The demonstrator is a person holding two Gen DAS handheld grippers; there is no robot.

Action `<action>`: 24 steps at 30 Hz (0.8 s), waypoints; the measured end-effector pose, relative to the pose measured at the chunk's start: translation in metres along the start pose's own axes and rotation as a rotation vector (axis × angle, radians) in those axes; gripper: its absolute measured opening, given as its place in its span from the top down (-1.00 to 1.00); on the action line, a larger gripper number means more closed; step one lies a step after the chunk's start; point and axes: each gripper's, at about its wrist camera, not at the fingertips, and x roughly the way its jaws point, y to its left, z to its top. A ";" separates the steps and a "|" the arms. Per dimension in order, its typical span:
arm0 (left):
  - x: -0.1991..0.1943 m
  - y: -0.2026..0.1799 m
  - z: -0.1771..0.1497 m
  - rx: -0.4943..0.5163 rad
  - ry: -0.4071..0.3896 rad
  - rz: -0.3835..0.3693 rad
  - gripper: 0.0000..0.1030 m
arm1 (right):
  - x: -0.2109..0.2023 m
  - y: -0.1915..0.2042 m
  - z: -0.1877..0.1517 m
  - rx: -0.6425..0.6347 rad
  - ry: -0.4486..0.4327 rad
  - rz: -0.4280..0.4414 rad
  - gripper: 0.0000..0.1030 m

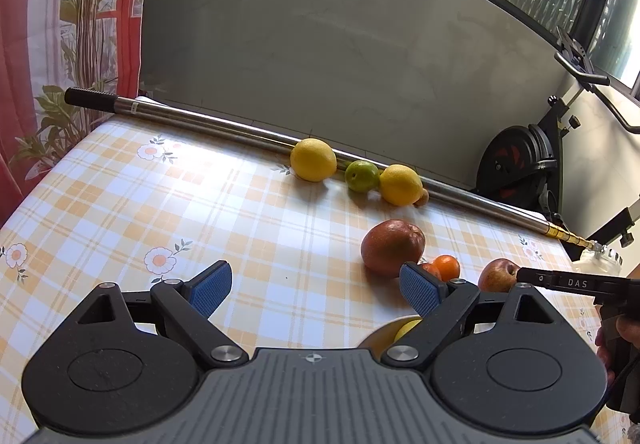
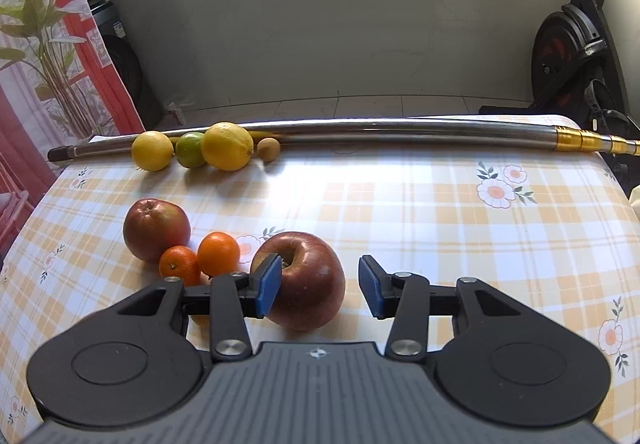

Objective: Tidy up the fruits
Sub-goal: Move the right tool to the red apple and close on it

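In the right wrist view my right gripper (image 2: pixel 318 286) is open, with a red apple (image 2: pixel 308 280) between its jaws; the left pad (image 2: pixel 268 286) touches it and the right pad is apart. Left of it lie two small oranges (image 2: pixel 218 253) (image 2: pixel 179 265) and a second red apple (image 2: pixel 155 229). At the far edge sit two lemons (image 2: pixel 152 150) (image 2: pixel 227 146), a lime (image 2: pixel 190 150) and a small brown fruit (image 2: pixel 267 149). My left gripper (image 1: pixel 316 290) is open and empty above the tablecloth, left of the big apple (image 1: pixel 392 247). The right gripper's finger (image 1: pixel 568 281) shows beside the other apple (image 1: pixel 497 275).
A long metal pole (image 2: pixel 400 128) lies along the table's far edge behind the fruit. A yellow fruit in a pale bowl (image 1: pixel 396 328) shows partly under my left gripper. The checked tablecloth (image 2: pixel 440 224) covers the table. An exercise bike (image 2: pixel 572 44) stands past the right corner.
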 end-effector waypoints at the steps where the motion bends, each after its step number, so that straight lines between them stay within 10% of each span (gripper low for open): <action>1: 0.000 0.000 0.000 0.001 0.000 0.000 -0.80 | 0.000 -0.002 0.000 0.011 -0.002 0.001 0.10; 24: 0.003 0.000 0.001 0.003 0.011 0.013 -0.80 | 0.030 0.011 0.000 -0.028 0.060 -0.007 -0.34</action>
